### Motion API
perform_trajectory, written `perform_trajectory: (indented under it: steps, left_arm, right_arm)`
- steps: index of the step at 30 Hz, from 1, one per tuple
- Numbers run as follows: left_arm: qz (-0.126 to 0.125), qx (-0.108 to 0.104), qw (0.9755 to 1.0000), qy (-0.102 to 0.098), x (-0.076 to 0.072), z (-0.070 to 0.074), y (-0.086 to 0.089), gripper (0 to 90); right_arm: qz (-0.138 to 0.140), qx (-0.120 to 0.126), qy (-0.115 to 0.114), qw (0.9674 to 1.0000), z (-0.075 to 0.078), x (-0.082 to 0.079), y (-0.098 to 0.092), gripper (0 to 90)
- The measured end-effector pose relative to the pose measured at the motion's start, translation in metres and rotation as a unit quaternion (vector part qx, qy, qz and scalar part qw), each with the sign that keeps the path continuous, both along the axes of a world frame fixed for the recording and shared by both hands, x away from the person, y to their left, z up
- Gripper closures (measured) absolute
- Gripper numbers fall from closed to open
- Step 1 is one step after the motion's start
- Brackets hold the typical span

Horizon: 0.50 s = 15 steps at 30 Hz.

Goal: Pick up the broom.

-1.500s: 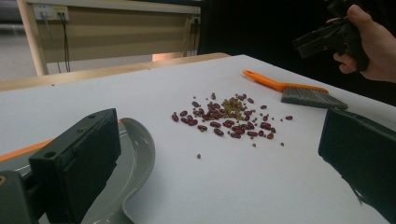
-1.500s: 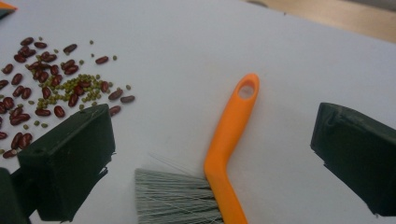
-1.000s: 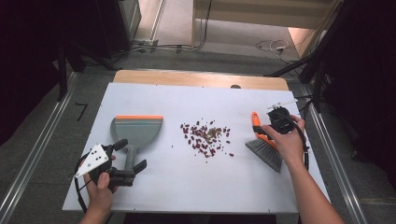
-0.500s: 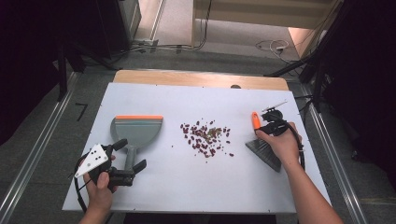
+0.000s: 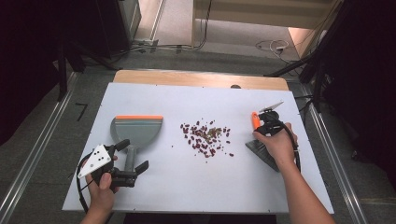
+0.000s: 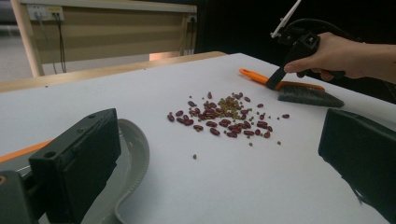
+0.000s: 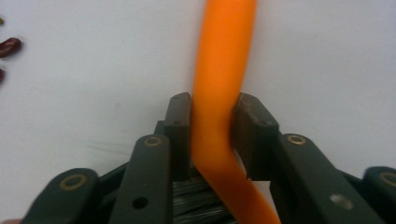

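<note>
Right tongs pinch a brush handle on the white desk; left tongs spread beside a dustpan.

The brush point(image 5: 259, 147) lies at the right side of the desk point(image 5: 205, 186), its dark grey bristles toward the person and its orange handle point(image 7: 222, 93) pointing away; the right tongs point(image 7: 212, 135) are pressed against that handle from both sides, held by the right hand point(image 5: 275, 142). A loose scatter of dark red beans point(image 5: 205, 137), with a few small greenish ones among them, sits mid-desk, well apart from the brush and nothing between them. To the left lies a grey dustpan point(image 5: 136, 133) with an orange front lip, its handle toward the left tongs point(image 5: 132, 155), whose jaws stand wide apart, one just beside the pan, holding nothing. No readable writing shows.
</note>
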<state>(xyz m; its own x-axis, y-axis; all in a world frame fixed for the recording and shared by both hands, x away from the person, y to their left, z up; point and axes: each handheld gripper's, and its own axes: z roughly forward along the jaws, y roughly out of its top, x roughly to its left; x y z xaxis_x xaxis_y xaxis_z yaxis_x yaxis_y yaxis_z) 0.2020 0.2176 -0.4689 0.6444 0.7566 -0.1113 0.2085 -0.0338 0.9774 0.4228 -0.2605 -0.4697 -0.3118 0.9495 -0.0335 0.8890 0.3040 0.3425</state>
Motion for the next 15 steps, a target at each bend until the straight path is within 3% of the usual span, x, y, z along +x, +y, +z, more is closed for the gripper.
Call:
perform_trajectory:
  steps: [5,10,11,12,13,14,15]
  left_arm:
    - [0.000,-0.002,1.0000,-0.004,-0.002,0.001,-0.001,0.3]
    - [0.003,-0.003,1.0000,-0.002,-0.001,0.000,0.001,0.3]
    - [0.004,-0.004,1.0000,-0.002,-0.001,0.000,0.001,0.3]
    - [0.005,-0.004,1.0000,-0.002,-0.001,0.000,0.001,0.3]
    - [0.006,-0.004,1.0000,-0.003,-0.001,0.000,0.002,0.3]
    - [0.007,-0.004,1.0000,-0.003,-0.001,0.000,0.002,0.3]
    - [0.007,-0.003,1.0000,-0.003,-0.001,0.001,0.002,0.3]
  right_arm:
    - [0.005,0.037,-0.016,0.9992,-0.002,-0.004,-0.010,69.7]
    - [0.001,0.061,-0.060,0.9963,-0.004,-0.014,-0.016,69.8]
    - [0.005,0.066,-0.072,0.9952,-0.003,-0.018,-0.017,69.8]
    - [0.005,0.077,-0.101,0.9919,-0.001,-0.025,-0.021,69.9]
    - [0.005,0.077,-0.101,0.9919,-0.001,-0.025,-0.021,69.9]
    - [0.003,0.092,-0.133,0.9868,0.003,-0.034,-0.025,69.9]
    - [0.006,0.099,-0.147,0.9842,0.005,-0.038,-0.027,69.9]
